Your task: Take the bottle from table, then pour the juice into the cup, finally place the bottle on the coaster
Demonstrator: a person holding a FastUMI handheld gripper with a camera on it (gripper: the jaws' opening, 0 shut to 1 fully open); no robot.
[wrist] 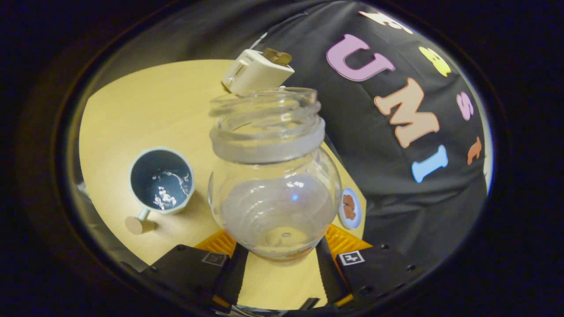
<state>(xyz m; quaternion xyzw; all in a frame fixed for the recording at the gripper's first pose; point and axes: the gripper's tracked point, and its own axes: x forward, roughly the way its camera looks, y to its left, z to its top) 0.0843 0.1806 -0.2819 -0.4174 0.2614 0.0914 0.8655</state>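
Bottle held, cup filled, coaster next

Left to right: cup (161, 180) holding liquid; gripper (282, 255) clenched on the near-empty bottle (273, 176), tilted above the table (145, 110); coaster (350, 208) at the table edge, where a careless set-down could topple it

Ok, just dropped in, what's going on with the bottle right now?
The hand-held gripper is shut on the clear glass bottle, which sits between its fingers, lid off, looking nearly empty. The blue-lined cup stands on the wooden table beside the bottle and has liquid glinting inside, so the pour looks done. The small round coaster lies on the bottle's other side with nothing on it. A white toaster with bread in it sits beyond the bottle.
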